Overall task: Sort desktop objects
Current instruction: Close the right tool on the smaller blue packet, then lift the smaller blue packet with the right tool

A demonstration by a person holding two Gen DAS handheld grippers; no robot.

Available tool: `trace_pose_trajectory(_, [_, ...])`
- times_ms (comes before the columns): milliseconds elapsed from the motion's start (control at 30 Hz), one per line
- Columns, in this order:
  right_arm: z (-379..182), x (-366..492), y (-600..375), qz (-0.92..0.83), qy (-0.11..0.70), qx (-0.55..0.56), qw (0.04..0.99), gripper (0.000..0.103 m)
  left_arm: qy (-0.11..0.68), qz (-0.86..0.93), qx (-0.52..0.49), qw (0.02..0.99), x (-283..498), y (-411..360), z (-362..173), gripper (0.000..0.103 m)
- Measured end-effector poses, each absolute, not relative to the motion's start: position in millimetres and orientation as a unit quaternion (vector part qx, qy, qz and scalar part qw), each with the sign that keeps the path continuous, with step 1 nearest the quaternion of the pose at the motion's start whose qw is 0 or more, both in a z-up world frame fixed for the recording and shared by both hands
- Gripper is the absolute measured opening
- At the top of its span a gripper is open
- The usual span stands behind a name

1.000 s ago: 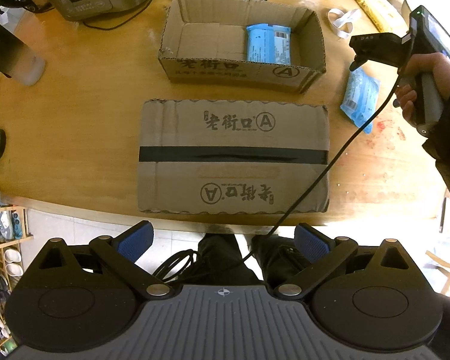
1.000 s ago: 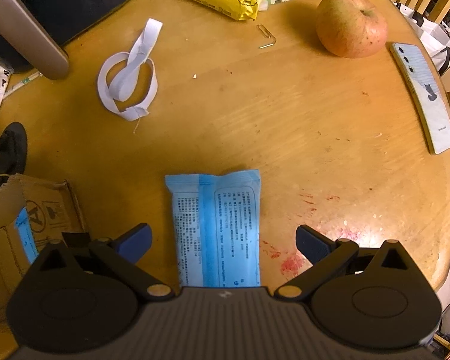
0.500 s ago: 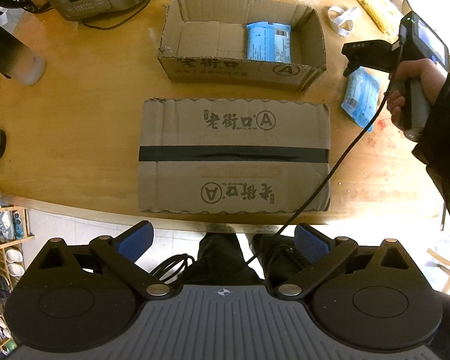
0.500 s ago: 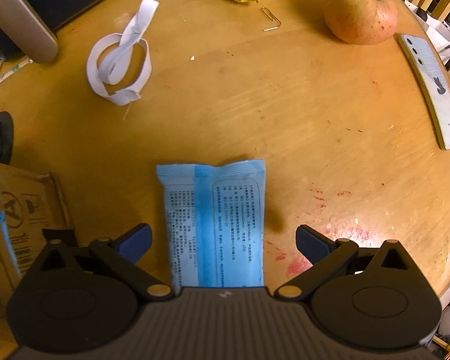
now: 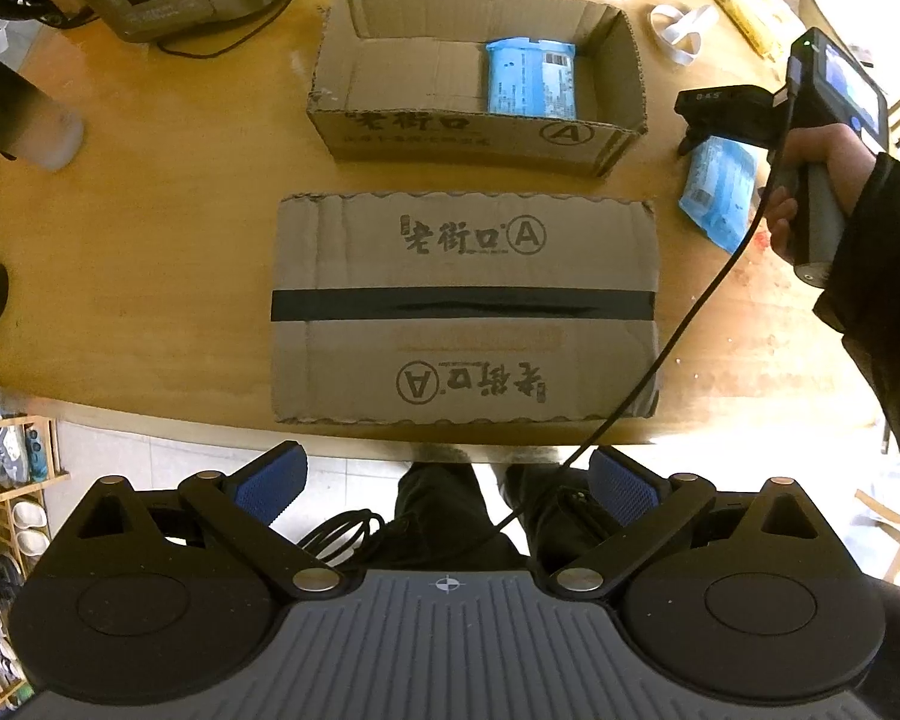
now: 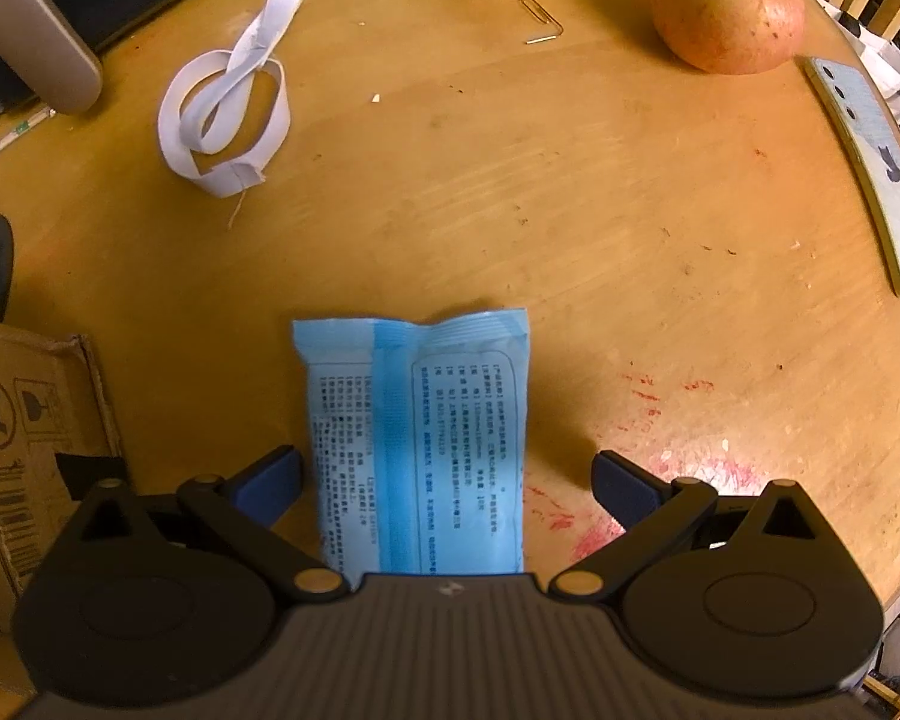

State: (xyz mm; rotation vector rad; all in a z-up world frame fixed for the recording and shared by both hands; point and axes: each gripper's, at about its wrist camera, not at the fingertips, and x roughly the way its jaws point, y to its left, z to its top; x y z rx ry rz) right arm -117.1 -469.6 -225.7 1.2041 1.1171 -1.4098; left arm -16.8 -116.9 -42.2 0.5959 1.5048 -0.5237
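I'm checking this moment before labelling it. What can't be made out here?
- Blue packet: near end hidden under the right gripper body, right wrist view.
- Its print: too blurred to read.
- Packet in the open box: lower edge hidden by the box wall, left wrist view.

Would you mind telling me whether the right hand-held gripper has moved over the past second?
Yes: the right hand-held gripper advanced over the blue packet, which lies between its open fingers.

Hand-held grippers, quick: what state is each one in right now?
Left hand-held gripper: open, holding nothing, back off the table edge.
Right hand-held gripper: open, straddling the blue packet on the table, not closed on it.
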Motion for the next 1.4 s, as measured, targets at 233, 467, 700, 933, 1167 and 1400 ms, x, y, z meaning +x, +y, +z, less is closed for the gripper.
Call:
trace_pose_trajectory(233, [-226,-114,-470,-0.574,0.457,0.491,0.469,0.103,0.666,-0.232,0.263,0.659,-16,-118,-43,0.103])
trace_pose_trajectory(467, [-219,-109,-470,-0.569,0.459,0.490,0.474,0.079,0.666,-0.233,0.262,0.659,-16,-118,-43,0.103])
trace_pose_trajectory(700, [-213,-95,-469,-0.563,0.469,0.480,0.482,0.061,0.667,-0.232,0.259,0.658,-15,-117,-43,0.103])
trace_pose_trajectory(933, [-212,-91,-470,-0.560,0.473,0.478,0.483,0.061,0.667,-0.230,0.256,0.660,-15,-116,-42,0.103])
trace_pose_trajectory(1167, [-208,-88,-470,-0.561,0.476,0.477,0.481,0.061,0.667,-0.228,0.253,0.663,-15,-113,-42,0.103])
trace_pose_trajectory(1400, [-197,-85,-468,-0.559,0.479,0.472,0.485,0.061,0.668,-0.228,0.247,0.664,-14,-110,-41,0.103])
